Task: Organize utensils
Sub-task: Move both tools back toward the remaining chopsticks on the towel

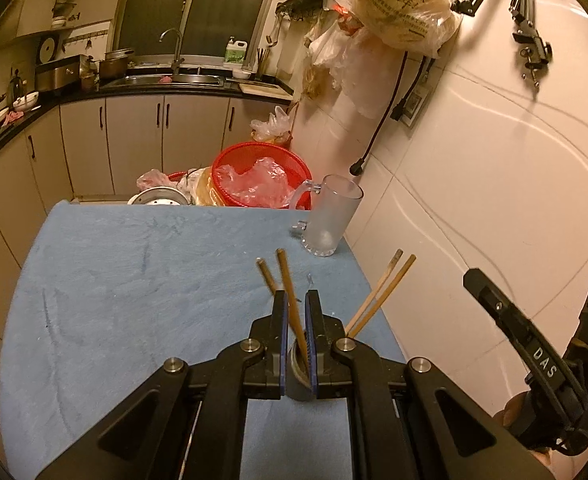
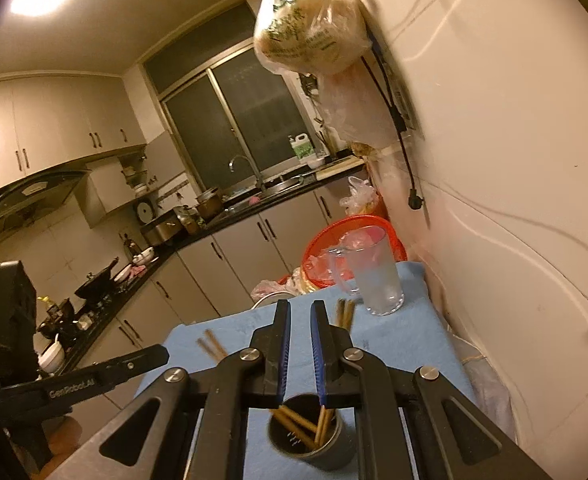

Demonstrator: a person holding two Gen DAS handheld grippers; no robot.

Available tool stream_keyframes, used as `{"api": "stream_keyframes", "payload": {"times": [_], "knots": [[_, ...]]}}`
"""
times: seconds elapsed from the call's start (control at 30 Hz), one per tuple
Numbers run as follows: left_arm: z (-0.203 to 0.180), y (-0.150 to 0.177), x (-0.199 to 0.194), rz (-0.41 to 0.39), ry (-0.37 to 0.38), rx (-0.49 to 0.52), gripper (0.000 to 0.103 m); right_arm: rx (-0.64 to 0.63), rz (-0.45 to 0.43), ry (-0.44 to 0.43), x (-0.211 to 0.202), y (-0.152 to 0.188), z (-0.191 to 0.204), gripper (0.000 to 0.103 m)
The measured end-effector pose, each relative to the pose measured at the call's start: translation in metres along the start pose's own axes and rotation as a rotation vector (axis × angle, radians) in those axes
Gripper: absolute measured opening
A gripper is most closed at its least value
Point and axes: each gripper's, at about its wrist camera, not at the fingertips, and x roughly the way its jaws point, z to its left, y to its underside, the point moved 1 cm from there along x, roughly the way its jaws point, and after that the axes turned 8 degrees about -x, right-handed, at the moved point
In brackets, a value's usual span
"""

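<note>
A grey cup (image 2: 310, 440) stands on the blue cloth (image 1: 133, 280) near its front edge and holds several wooden chopsticks (image 2: 294, 420). In the left wrist view the cup (image 1: 300, 372) sits under my left gripper (image 1: 297, 296). One chopstick (image 1: 291, 300) rises between the narrowly parted fingers, touching neither pad. Two more chopsticks (image 1: 382, 296) lean right. My right gripper (image 2: 300, 306) is open and empty just above the cup. Its body shows in the left wrist view (image 1: 534, 360).
A frosted glass mug (image 1: 330, 216) stands at the cloth's far right corner by the white wall (image 1: 494, 160). A red basket (image 1: 261, 180) with plastic bags sits beyond the table. The left gripper's body (image 2: 73, 384) is at the left. Kitchen counters lie farther back.
</note>
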Motion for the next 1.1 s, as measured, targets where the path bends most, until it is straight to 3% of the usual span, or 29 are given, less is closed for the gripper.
{"api": "stream_keyframes", "payload": {"times": [0.27, 0.5, 0.8, 1.1], "knots": [[0.05, 0.028, -0.035, 0.003, -0.044, -0.039, 0.008, -0.028, 0.106, -0.069, -0.007, 0.044, 0.031, 0.014], [0.114, 0.066, -0.039, 0.069, -0.102, -0.114, 0.008, -0.057, 0.229, -0.107, 0.009, 0.09, 0.058, 0.014], [0.19, 0.122, -0.014, 0.222, -0.176, -0.223, 0.008, -0.085, 0.377, -0.131, 0.034, 0.144, 0.086, 0.014], [0.198, 0.143, 0.036, 0.378, -0.203, -0.22, 0.008, -0.086, 0.432, -0.122, 0.042, 0.164, 0.092, 0.014]]}}
